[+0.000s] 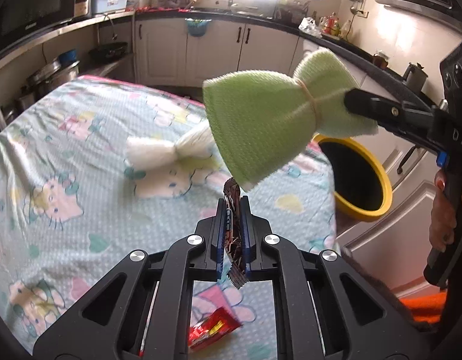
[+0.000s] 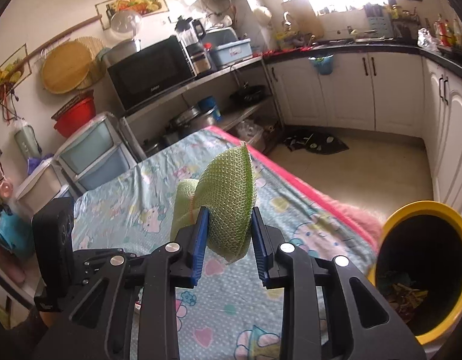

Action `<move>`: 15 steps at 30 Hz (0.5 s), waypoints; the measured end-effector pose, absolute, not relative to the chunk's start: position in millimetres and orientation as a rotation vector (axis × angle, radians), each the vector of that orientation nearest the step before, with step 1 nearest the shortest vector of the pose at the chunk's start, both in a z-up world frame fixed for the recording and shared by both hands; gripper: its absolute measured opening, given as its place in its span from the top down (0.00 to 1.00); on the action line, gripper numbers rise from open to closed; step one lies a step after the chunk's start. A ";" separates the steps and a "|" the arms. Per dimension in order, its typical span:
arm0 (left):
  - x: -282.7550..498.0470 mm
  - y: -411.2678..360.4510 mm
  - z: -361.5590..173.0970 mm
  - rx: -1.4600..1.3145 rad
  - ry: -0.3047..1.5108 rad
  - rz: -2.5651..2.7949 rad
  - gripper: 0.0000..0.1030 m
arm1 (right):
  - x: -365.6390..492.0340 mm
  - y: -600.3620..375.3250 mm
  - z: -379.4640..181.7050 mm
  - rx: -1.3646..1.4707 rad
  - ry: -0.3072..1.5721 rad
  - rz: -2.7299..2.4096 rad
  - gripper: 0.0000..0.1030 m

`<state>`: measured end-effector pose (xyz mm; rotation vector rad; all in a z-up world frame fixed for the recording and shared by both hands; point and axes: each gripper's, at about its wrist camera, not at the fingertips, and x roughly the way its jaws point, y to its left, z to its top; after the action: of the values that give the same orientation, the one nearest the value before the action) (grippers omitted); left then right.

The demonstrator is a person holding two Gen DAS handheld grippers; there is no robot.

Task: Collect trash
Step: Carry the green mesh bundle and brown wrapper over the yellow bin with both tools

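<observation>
From the left wrist, a white foam net lay on the cartoon-print bench at 11 o'clock, a red wrapper at 6. The left gripper pinched a dark foil wrapper. The green foam net hung across the middle, blocking part of the yellow bin at 3 o'clock.

From the right wrist, the right gripper held the net above the bench, level, with the bin at 4 o'clock.

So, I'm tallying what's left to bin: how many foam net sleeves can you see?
2. A green foam net is held in the right gripper above the table. A white foam net lies on the tablecloth further back. More may be hidden behind the grippers.
</observation>
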<state>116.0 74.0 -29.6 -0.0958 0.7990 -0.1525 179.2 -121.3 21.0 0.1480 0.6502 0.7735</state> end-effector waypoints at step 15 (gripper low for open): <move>148.0 19.2 14.0 -0.057 0.709 -0.257 0.95 | 178.6 -200.6 52.2 0.216 0.537 0.626 0.74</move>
<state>148.0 19.2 14.0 -0.0572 0.7089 -0.2569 178.6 -200.6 52.2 0.2161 0.5369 0.6257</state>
